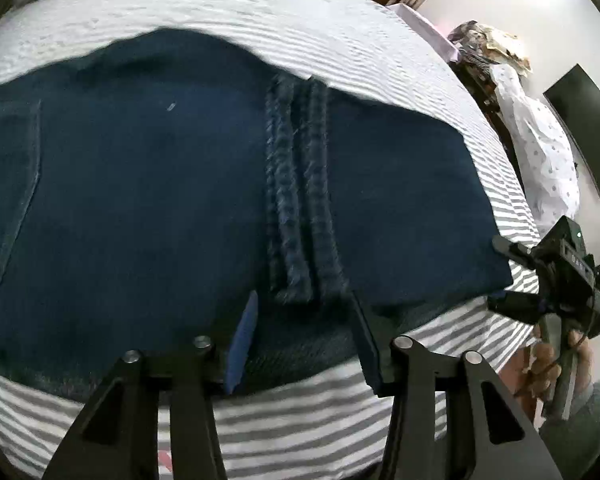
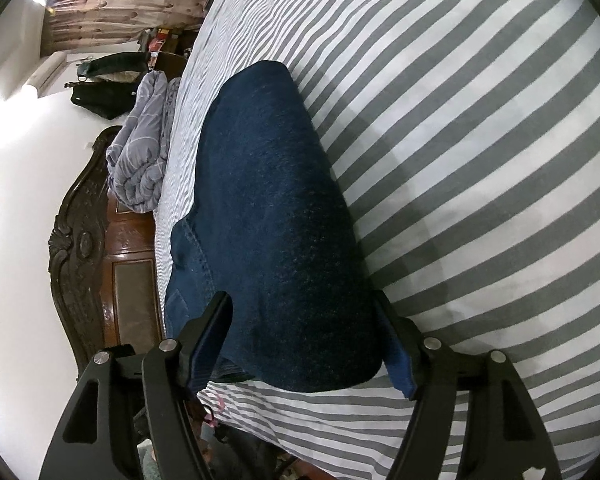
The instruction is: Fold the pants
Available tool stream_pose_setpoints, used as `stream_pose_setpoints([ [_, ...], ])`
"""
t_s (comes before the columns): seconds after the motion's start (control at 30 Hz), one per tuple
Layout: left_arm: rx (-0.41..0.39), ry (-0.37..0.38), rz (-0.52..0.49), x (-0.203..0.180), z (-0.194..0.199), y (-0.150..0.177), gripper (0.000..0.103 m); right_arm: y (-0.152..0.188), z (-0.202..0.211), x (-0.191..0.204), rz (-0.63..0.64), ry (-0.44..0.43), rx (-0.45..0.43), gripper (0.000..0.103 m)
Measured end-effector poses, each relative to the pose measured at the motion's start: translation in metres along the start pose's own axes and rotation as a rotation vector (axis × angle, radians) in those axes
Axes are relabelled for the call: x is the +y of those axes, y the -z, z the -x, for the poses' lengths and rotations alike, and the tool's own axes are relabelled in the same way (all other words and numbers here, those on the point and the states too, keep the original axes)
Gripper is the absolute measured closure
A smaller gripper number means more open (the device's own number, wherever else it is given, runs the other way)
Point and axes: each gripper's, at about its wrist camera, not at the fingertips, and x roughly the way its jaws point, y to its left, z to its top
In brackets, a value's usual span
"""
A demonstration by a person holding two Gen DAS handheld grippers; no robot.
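left claw (image 1: 300, 324) parted over jeans (image 1: 160, 200) | right claw (image 2: 304, 344) parted astride jeans | no legible writing

The pants (image 2: 272, 216) are dark blue denim, matt and coarse-woven, with frayed hems (image 1: 296, 200). They lie on a soft cotton-like striped sheet (image 2: 480, 160). The headboard (image 2: 88, 256) is carved dark wood with a glossy varnish.
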Motion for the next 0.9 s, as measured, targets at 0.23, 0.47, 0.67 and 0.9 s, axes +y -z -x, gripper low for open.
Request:
stream_pose_setpoints([
  [0.23, -0.002, -0.022, -0.054, -0.015, -0.007, 0.001, 0.055, 0.001, 0.001, 0.003, 0.014, 0.006, -0.003, 0.036],
  [0.47, 0.006, 0.034, 0.016, -0.007, -0.009, -0.007, 0.055, 0.023, 0.030, 0.029, 0.129, 0.064, -0.048, 0.034],
  [0.67, -0.002, 0.082, 0.003, 0.007, 0.004, -0.008, 0.055, 0.035, 0.039, 0.029, 0.109, -0.003, 0.000, 0.034],
  [0.9, -0.008, 0.134, 0.053, 0.015, 0.008, -0.008, 0.047, 0.039, 0.025, 0.014, 0.009, -0.105, 0.005, 0.034],
])
